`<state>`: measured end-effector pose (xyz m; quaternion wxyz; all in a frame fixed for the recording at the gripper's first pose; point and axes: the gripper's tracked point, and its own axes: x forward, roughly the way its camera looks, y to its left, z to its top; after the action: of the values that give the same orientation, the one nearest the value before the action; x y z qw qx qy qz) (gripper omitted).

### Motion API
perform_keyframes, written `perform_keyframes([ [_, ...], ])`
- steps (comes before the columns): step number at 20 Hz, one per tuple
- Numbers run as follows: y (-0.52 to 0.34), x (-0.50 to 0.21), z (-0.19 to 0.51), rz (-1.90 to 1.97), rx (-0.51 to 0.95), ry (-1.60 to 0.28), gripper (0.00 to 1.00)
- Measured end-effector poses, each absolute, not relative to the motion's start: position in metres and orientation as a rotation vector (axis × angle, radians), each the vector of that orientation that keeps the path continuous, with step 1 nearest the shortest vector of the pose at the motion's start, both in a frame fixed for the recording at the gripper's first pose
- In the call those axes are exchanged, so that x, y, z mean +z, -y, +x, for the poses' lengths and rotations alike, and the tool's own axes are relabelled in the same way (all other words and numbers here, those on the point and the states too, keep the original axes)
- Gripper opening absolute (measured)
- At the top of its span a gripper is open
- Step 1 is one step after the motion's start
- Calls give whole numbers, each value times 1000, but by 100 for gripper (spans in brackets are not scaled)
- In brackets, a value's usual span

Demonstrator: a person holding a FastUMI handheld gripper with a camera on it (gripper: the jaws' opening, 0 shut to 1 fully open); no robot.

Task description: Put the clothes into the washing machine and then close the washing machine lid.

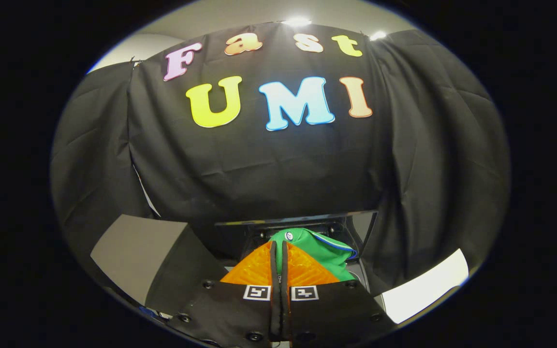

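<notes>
so, nearest, the gripper [279, 253] has its fingers pressed together with only a thin slit between them, and the green garment [324, 251] bunches at their tips and off to the right; it looks pinched there, though the cloth at the very tips is hard to make out. just beyond it stands what seems to be the washing machine lid [302, 220], raised and open. by my reading the clothes are not yet dropped in, and the lid is yet to be closed.
</notes>
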<state>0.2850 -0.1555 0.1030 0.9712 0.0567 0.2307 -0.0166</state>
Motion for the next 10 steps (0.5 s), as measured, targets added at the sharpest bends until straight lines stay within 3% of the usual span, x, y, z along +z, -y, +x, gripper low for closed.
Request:
perform_keyframes([
  [10, 179, -6, 293, 160, -62, -592, 1],
])
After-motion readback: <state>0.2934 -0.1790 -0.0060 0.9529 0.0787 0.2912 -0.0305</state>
